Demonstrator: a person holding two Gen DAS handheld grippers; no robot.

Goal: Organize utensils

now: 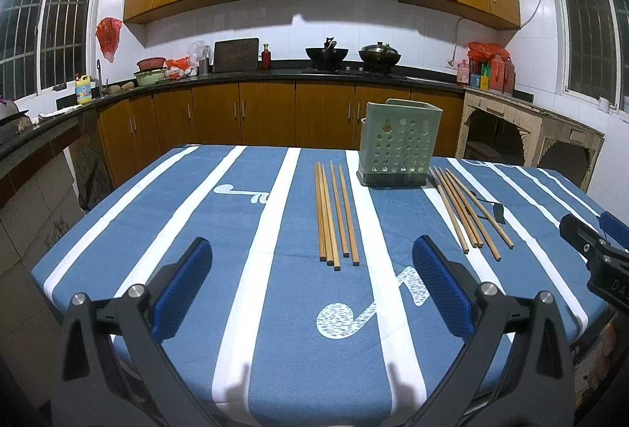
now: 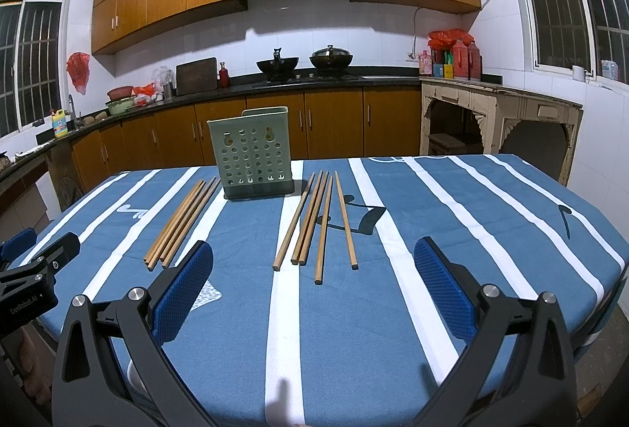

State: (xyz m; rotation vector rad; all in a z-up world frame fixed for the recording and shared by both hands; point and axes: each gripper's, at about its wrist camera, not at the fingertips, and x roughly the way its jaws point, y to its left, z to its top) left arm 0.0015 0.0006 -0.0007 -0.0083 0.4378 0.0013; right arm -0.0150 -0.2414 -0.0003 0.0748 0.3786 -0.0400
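Observation:
A green perforated utensil holder (image 1: 398, 145) (image 2: 253, 153) stands upright at the far side of the blue striped table. Several wooden chopsticks (image 1: 333, 215) (image 2: 181, 220) lie flat in a bundle to its left. A second bundle of chopsticks (image 1: 468, 211) (image 2: 319, 220) lies to its right. My left gripper (image 1: 310, 262) hovers open over the near table, short of the left bundle, nothing between its blue pads. My right gripper (image 2: 312, 262) is open too, its fingers straddling the near ends of the right bundle from above. Each view shows the other gripper at its edge.
The tablecloth (image 1: 251, 309) covers the table to its near edge. Behind runs a dark kitchen counter (image 1: 275, 71) with woks, bowls and bottles over wooden cabinets. A worn cream side table (image 2: 499, 112) stands at the right, close to the table's far corner.

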